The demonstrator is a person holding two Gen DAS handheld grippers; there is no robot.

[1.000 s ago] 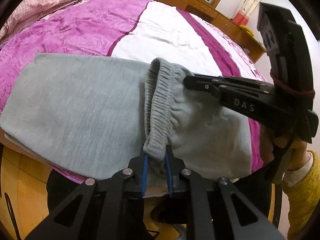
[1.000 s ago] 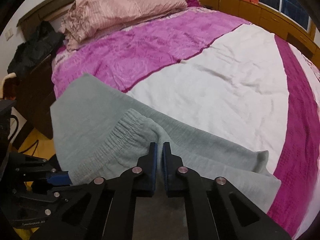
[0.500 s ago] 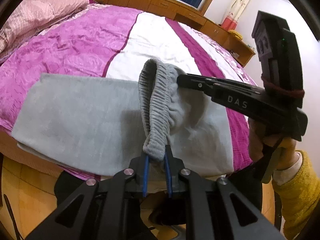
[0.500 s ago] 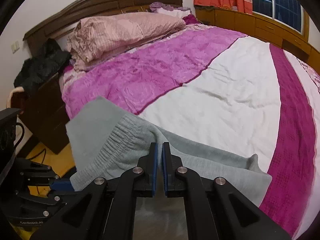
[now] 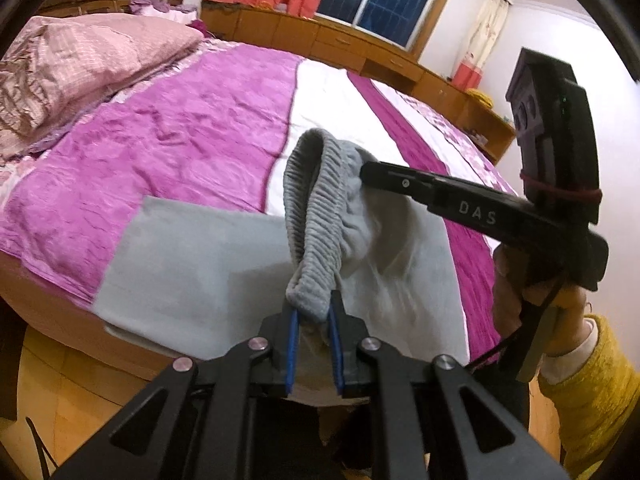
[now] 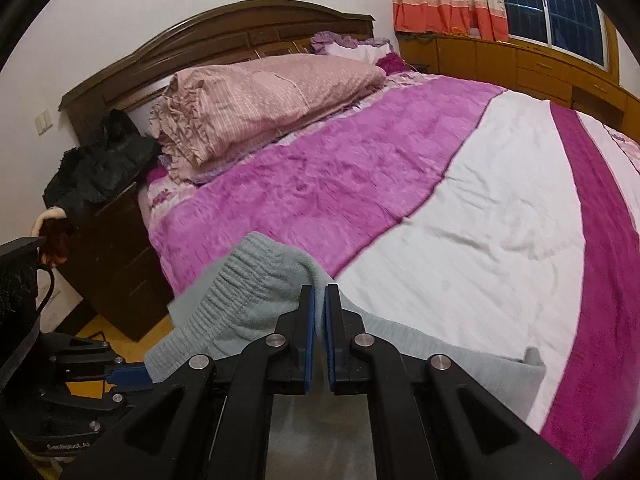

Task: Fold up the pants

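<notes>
Grey sweatpants (image 5: 192, 264) lie across the near edge of the bed; the legs lie flat to the left. My left gripper (image 5: 314, 312) is shut on one end of the ribbed elastic waistband (image 5: 316, 216) and holds it up off the bed. My right gripper (image 6: 319, 300) is shut on the other end of the waistband (image 6: 240, 292); in the left wrist view its black fingers (image 5: 400, 182) reach in from the right. The waistband is stretched between the two grippers, raised and arched.
The bed has a purple and white cover (image 5: 192, 132) with a folded pink quilt (image 6: 260, 96) at the headboard. A dark nightstand with black clothing (image 6: 100, 168) stands beside the bed. Wooden cabinets (image 5: 340, 44) run under the window. The person's yellow sleeve (image 5: 592, 380) is at right.
Both grippers have lifted the waistband higher off the bed and pulled it back toward the near edge. More of the bed and headboard shows. Both stay shut on the waistband.
</notes>
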